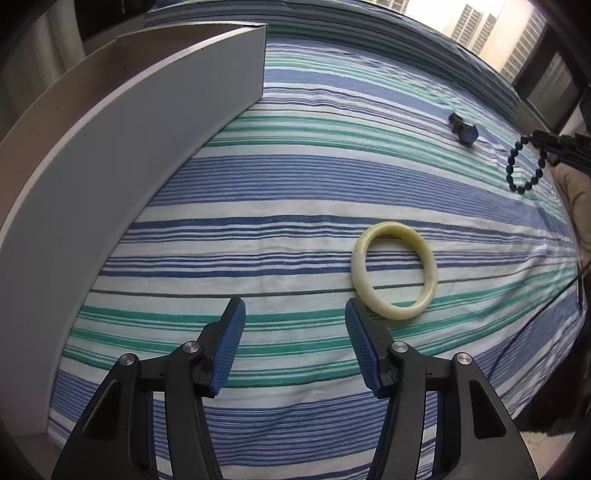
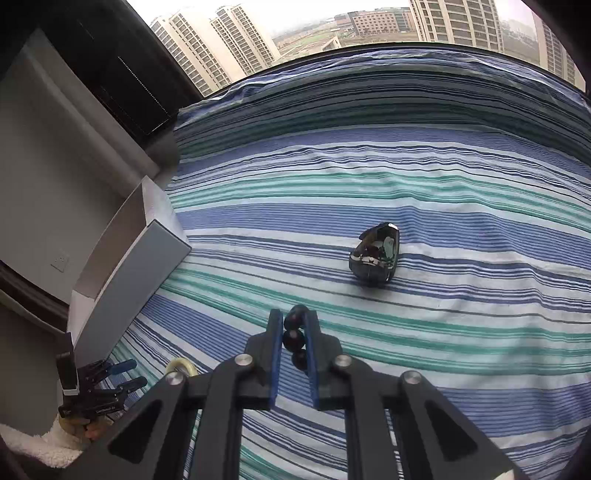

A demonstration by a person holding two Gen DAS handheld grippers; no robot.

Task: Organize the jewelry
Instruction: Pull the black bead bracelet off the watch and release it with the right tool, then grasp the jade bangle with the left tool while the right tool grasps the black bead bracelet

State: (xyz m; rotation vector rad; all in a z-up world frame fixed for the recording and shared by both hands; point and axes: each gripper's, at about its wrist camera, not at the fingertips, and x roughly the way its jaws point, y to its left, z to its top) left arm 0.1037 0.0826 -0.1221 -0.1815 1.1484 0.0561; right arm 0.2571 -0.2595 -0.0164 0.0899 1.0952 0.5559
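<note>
Your right hand-held gripper point(image 2: 294, 334) is clamped on the bead bracelet point(image 1: 523, 165), which dangles by a few beads and could slip out if swung. Your left hand-held gripper point(image 1: 294, 325) stands apart, empty, beside the bangle point(image 1: 394, 271) on the bed point(image 1: 295, 184).

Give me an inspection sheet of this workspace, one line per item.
Surface: striped bedsheet in blue, green and white, lightly wrinkled.
Job's things: pale bangle flat on the sheet; dark bead bracelet lifted at one end; dark wristwatch lying alone on the sheet; open white box at the sheet's left edge.
Clutter: nothing seen.
Grippers: left claw open, nothing between its fingers, bangle just to its right; right claw shut on the bead bracelet.
Cables: thin dark cable running along the sheet's right edge.
Surroundings: window beyond the bed showing apartment towers; wall socket on the wall left.
</note>
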